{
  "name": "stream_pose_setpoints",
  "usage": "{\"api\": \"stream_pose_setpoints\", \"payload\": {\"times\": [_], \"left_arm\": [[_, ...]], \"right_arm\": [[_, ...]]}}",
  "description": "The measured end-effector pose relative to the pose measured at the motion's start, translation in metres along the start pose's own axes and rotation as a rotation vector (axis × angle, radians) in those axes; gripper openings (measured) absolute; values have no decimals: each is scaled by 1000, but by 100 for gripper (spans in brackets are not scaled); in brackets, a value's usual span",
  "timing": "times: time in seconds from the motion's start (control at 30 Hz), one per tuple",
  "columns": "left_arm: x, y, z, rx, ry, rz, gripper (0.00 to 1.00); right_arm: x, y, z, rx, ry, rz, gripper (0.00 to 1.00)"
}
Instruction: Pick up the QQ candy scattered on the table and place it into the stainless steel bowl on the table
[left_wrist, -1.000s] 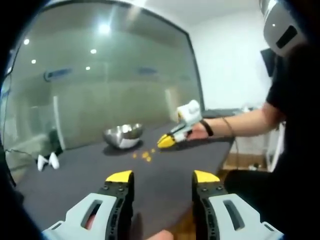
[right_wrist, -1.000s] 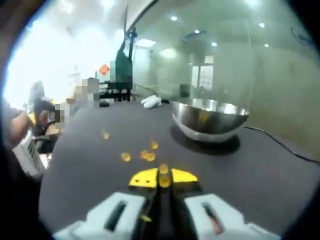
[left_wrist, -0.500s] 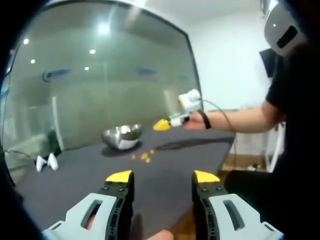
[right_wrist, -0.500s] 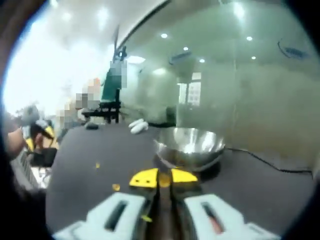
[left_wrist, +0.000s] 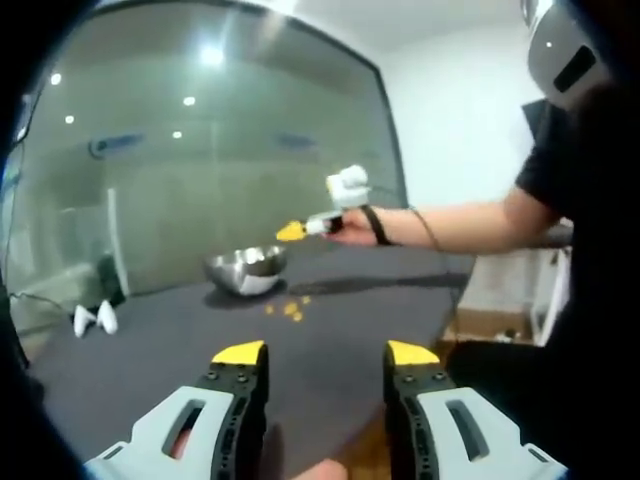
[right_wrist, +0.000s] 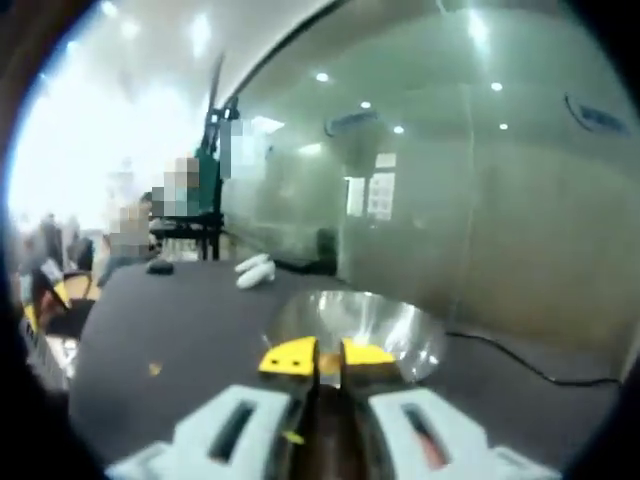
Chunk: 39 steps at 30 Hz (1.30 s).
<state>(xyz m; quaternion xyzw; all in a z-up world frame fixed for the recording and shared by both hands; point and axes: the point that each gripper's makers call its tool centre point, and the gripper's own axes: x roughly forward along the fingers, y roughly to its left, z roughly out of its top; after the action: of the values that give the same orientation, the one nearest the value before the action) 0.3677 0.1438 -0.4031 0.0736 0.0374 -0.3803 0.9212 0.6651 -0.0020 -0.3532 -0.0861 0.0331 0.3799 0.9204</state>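
The left white gripper with yellow tips (left_wrist: 325, 356) is held low, with its jaws wide apart and nothing between them. The right white gripper with yellow tips (right_wrist: 328, 357) has its jaws nearly together. In the left gripper view it is raised in the air, on the person's outstretched bare arm (left_wrist: 455, 219).

Showing yellow tips on white-grey left gripper (left_wrist: 324, 358) and right gripper (right_wrist: 327, 358); gleaming silver on the stainless steel bowl (left_wrist: 246, 270); glowing orange-yellow on the QQ candy (left_wrist: 291, 311); lying dark grey across the table (left_wrist: 330, 330).
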Motion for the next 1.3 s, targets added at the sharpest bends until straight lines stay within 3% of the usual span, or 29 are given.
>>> {"api": "stream_pose_setpoints", "payload": {"times": [0.27, 0.53, 0.67, 1.13, 1.3], "left_arm": [[-1, 0, 0, 3, 4, 1, 47], [-5, 1, 0, 4, 6, 9, 47], [-6, 1, -1, 3, 10, 8, 47], [1, -1, 1, 10, 16, -7, 47], [3, -3, 2, 13, 14, -11, 47]], "right_arm": [[40, -17, 10, -3, 16, -17, 9], [54, -33, 6, 4, 26, -38, 10], [50, -32, -1, 41, 39, -28, 17], [36, -36, 1, 62, 19, -40, 17], [20, -32, 5, 53, 7, -28, 17]]}}
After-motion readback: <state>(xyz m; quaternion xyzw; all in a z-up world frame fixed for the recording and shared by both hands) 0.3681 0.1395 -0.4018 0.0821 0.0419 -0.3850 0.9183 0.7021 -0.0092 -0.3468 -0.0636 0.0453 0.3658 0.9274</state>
